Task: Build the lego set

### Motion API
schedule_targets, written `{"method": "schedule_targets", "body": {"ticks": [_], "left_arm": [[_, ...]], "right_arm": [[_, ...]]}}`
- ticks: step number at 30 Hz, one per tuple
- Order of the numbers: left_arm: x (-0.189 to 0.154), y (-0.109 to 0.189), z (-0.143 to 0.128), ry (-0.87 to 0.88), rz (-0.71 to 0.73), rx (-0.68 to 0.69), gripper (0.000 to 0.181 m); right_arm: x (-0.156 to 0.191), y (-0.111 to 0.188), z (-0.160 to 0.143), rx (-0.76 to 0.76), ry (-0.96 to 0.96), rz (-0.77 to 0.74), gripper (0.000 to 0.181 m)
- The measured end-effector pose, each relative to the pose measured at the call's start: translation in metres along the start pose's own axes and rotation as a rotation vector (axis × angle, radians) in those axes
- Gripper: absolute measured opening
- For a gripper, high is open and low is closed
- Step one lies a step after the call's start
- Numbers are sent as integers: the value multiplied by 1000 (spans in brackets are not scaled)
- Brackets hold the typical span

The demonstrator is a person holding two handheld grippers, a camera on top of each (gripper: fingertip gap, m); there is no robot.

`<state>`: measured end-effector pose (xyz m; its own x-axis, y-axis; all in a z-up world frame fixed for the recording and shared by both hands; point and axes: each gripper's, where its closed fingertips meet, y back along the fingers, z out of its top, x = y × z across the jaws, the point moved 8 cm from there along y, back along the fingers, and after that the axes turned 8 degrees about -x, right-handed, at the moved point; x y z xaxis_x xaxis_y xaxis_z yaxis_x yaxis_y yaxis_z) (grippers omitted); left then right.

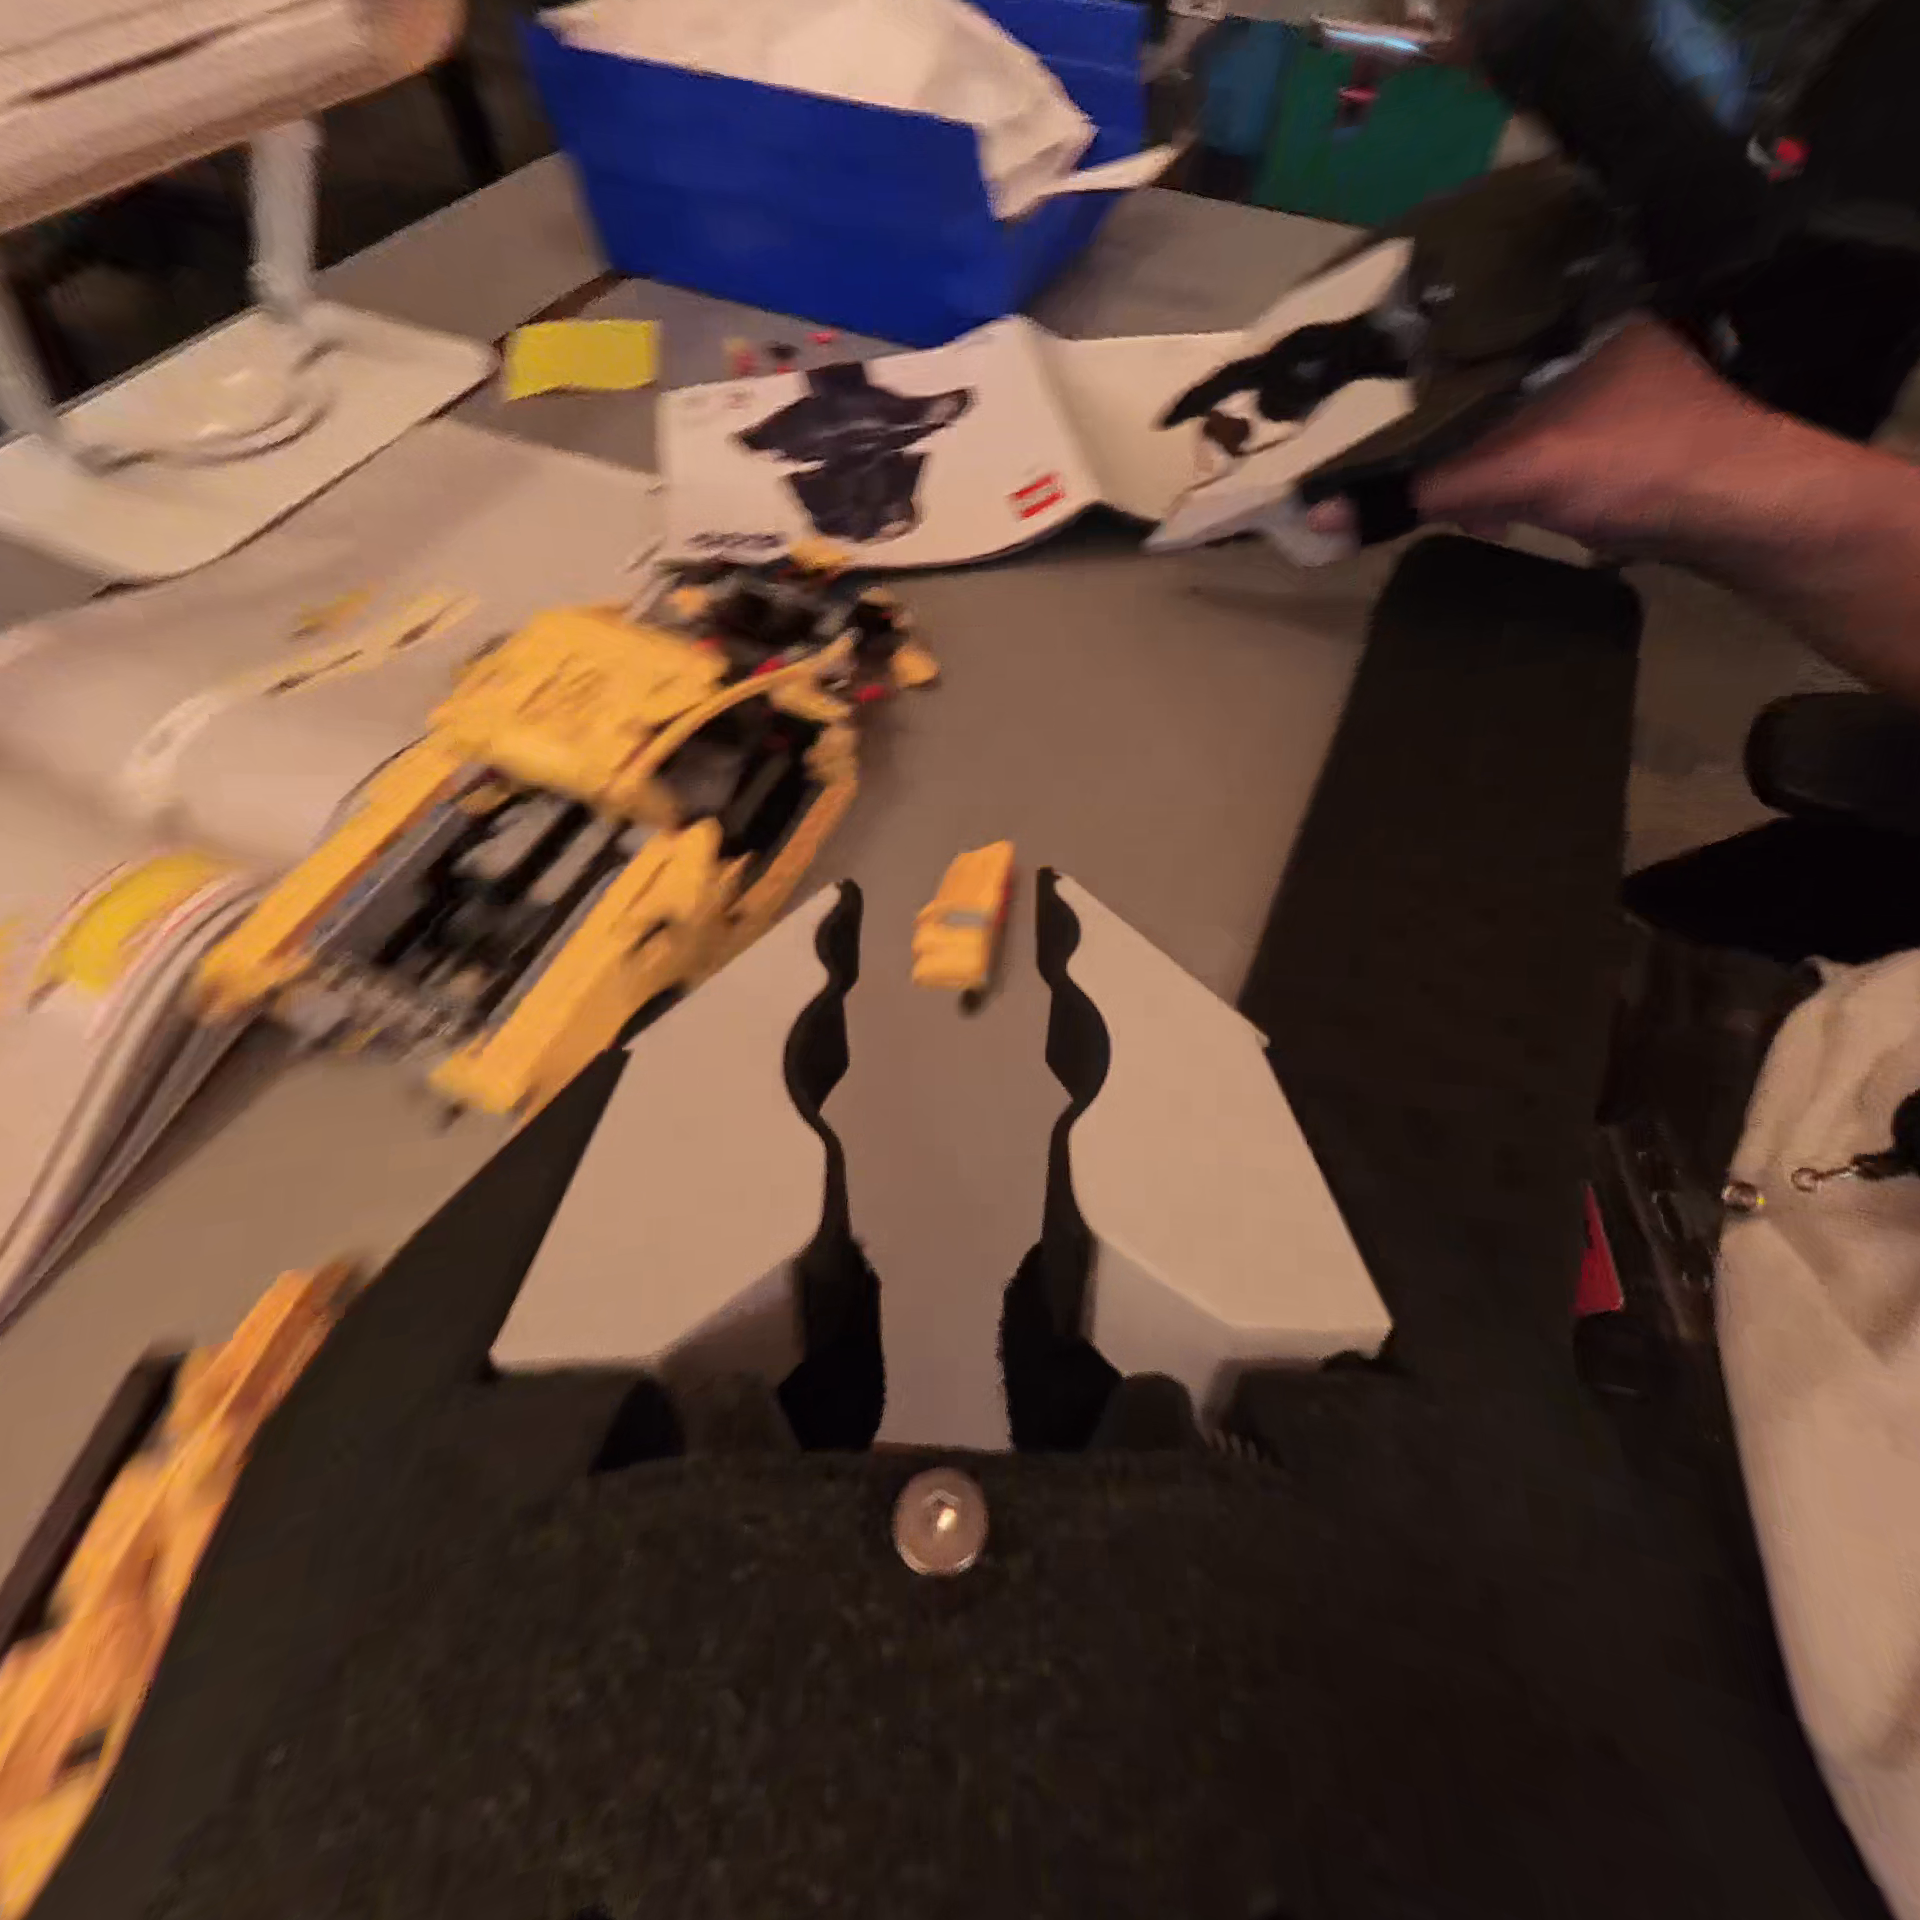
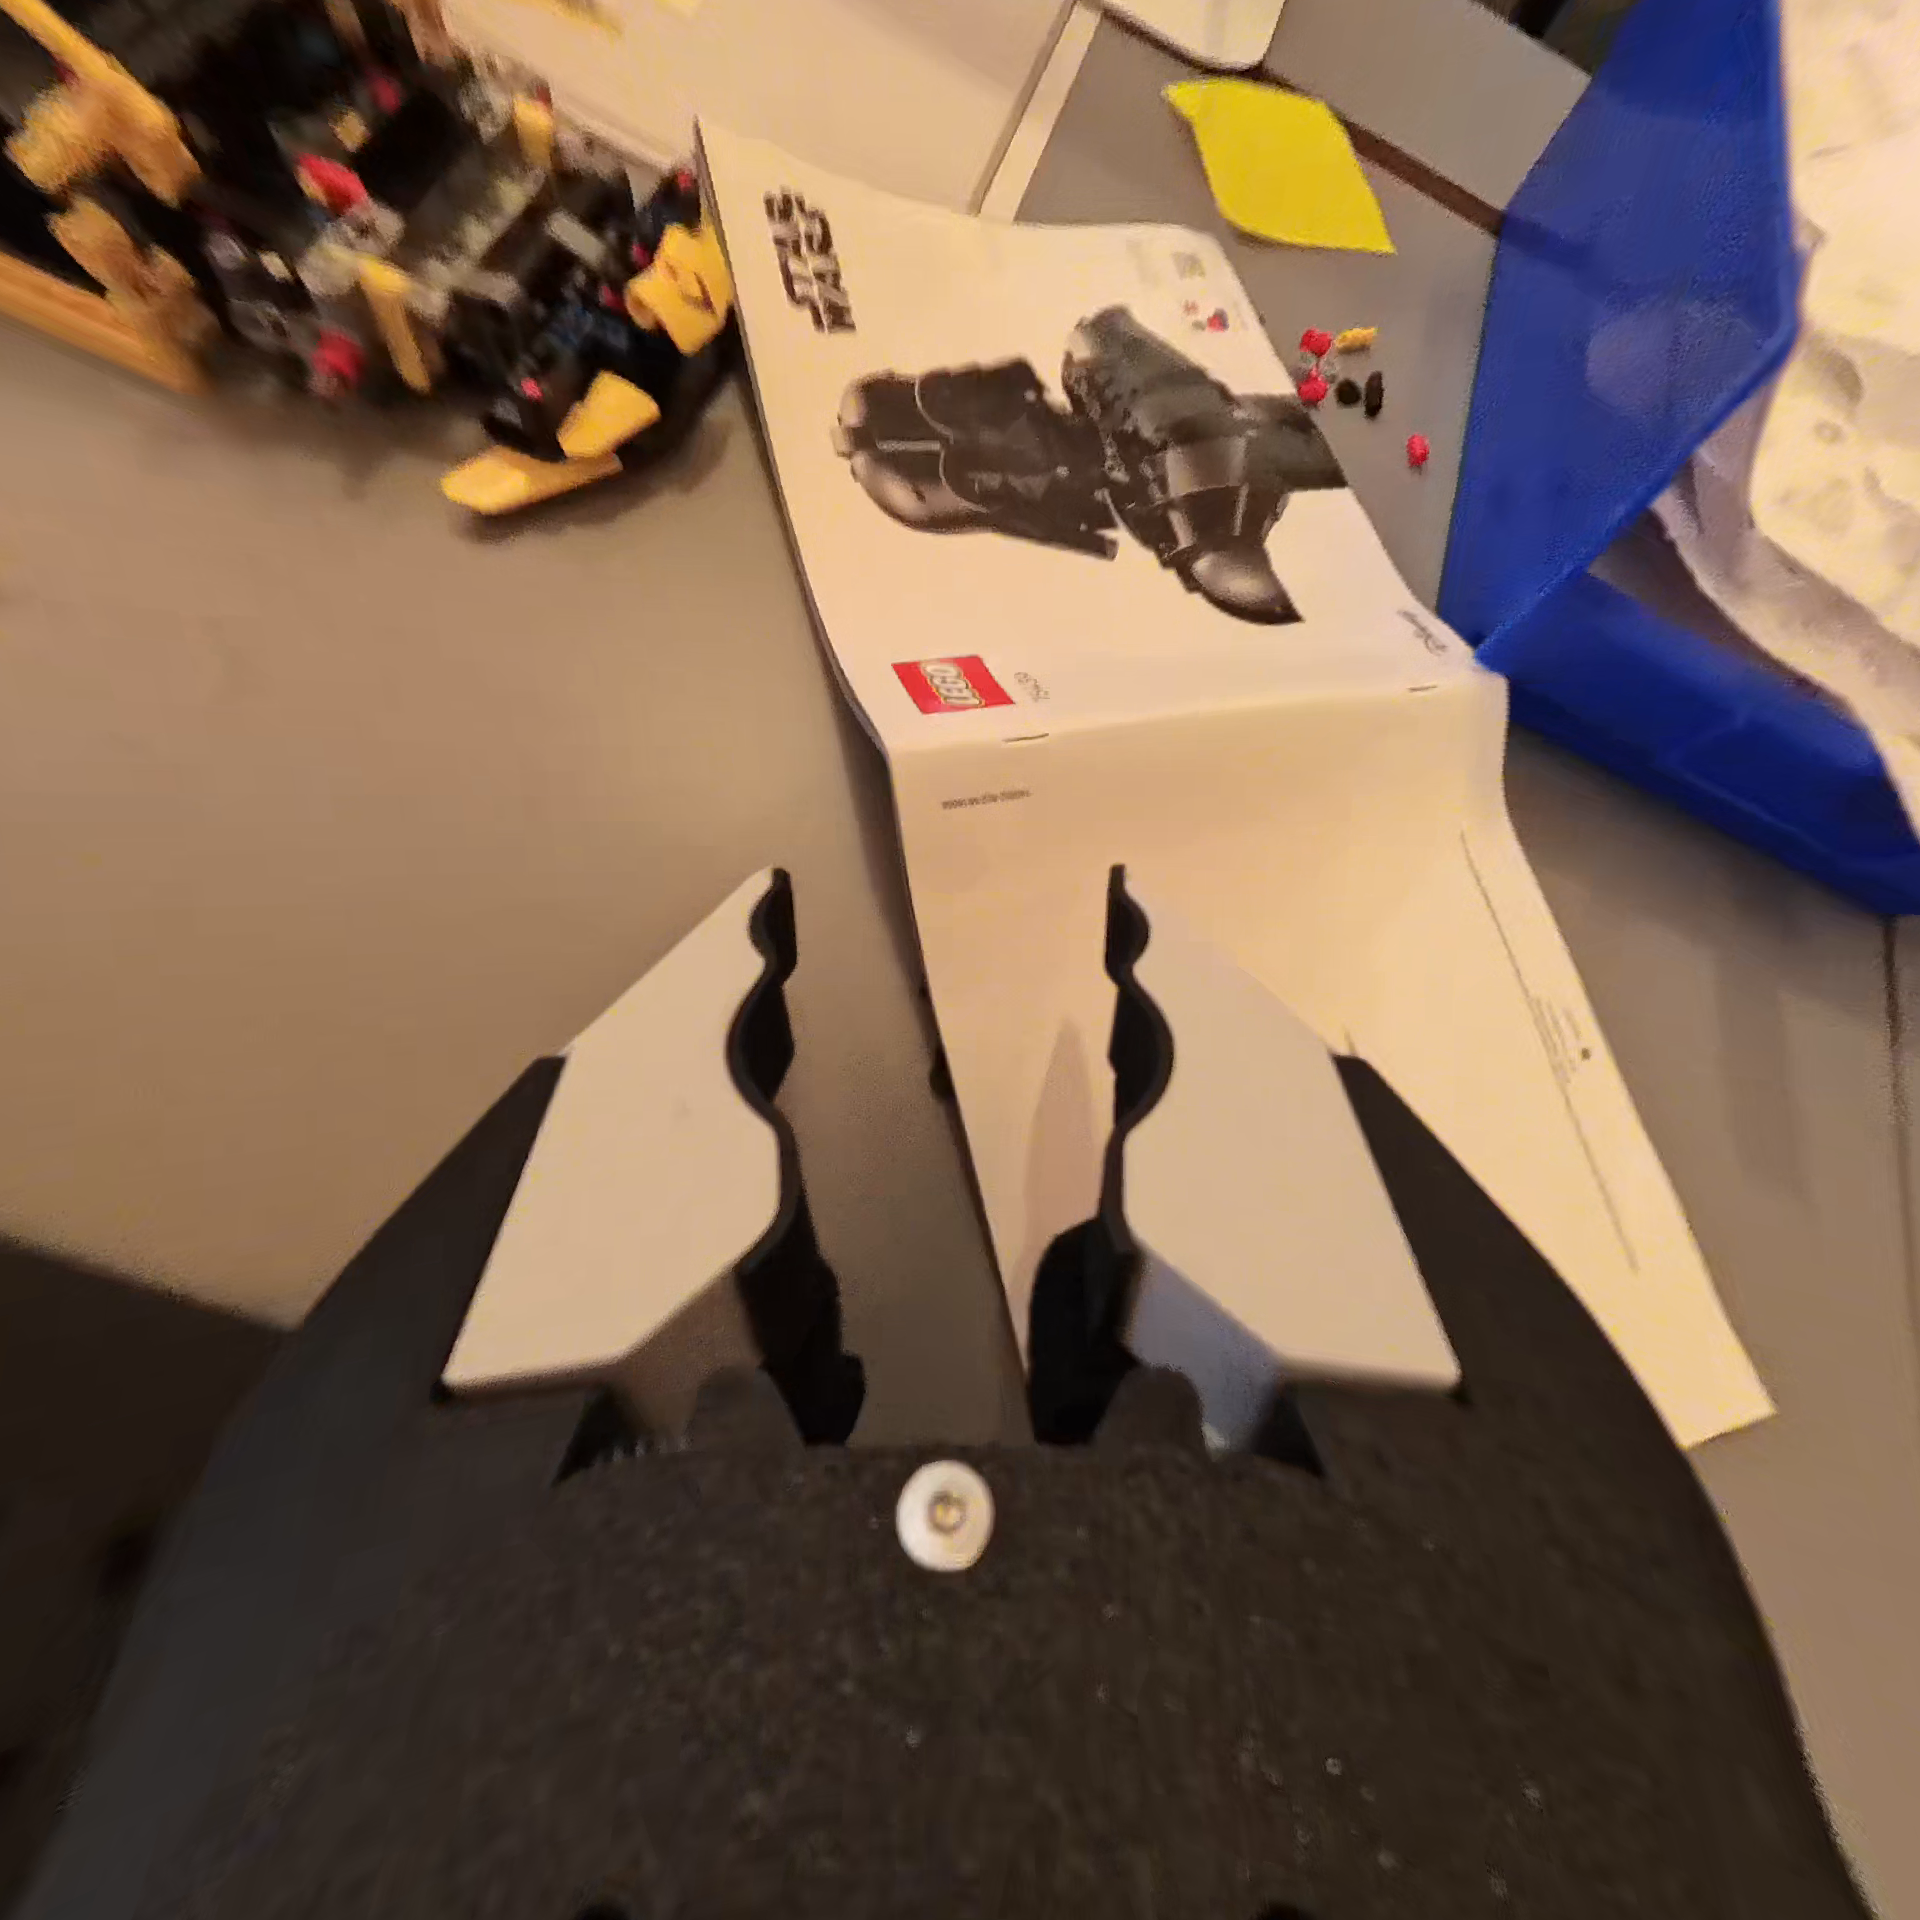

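- We've got the yellow and black lego model [image 1: 582,821] lying toward the left side of the desk [image 1: 1091,707] — bodywork is on, but the dark inner framework shows along the middle, so we judge it well advanced and not finished.
- A small yellow piece [image 1: 964,916] lies loose on the desk just right of the model; it sits just beyond the tips of the left gripper [image 1: 948,894], whose jaws stand apart, holding nothing.
- More yellow parts [image 1: 114,1538] wait at the near left edge, blurred, so there's building left to do.
- Over at the right gripper [image 2: 943,883], jaws apart too, empty — it hovers above the near end of the open instruction booklet [image 2: 1091,499].
- A few tiny red and black pieces [image 2: 1340,379] lie between the booklet's far corner and the blue bin [image 2: 1621,343].
- Further out: a yellow sticky note [image 2: 1283,166] toward the far edge, white paper in the bin, and a white lamp base [image 1: 239,416] at the far left.
- Nothing blocks the loose piece; the model stands close on its left.
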<state>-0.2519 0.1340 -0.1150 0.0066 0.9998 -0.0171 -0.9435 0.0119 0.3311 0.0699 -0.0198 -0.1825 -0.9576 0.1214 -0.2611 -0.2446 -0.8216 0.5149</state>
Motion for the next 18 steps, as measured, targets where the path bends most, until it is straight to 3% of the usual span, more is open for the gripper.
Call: {"method": "schedule_targets", "body": {"ticks": [4,8,13,18], "left_arm": [[-41,-58,7,-155,-71,82,34],[-62,-82,10,-280,-94,110,34],[-65,-83,12,-261,-103,110,34],[-63,-71,2,-193,-107,116,34]], "right_arm": [[3,-20,-5,75,199,-141,59],[4,-34,-2,66,318,-227,39],[6,-42,1,97,351,-213,20],[-1,-35,11,56,406,-304,1]]}}
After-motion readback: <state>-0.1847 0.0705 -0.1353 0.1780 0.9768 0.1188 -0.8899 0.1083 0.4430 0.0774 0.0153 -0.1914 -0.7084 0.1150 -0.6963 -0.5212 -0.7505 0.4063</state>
